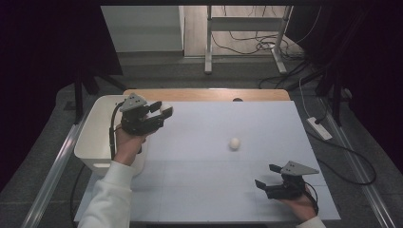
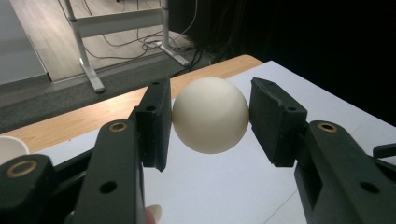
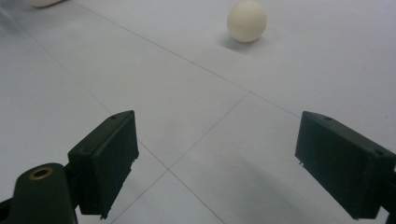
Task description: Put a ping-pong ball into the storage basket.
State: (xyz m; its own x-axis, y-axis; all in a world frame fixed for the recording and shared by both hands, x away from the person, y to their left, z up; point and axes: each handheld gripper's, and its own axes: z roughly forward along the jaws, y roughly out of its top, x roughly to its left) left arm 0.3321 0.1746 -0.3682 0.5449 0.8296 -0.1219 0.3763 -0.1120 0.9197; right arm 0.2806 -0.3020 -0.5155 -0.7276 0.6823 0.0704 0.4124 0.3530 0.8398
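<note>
While the left tool (image 1: 163,110) is raised at the table's (image 1: 199,190) far-left, beside the white bin (image 1: 92,137), it clamps a white ball (image 2: 210,114) | right tool (image 1: 266,175) low near the front-right edge, jaws apart, empty | second ball (image 1: 234,143) lies mid-table, bare surface all around.

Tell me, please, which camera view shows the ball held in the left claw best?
The left gripper view shows it best: the held ball sits large and sharp there, pinched between the left claw pads. The high view shows it small at the claw tip, beside the white bin. The right gripper view catches a pale edge at its top-left corner, likely the bin.
</note>
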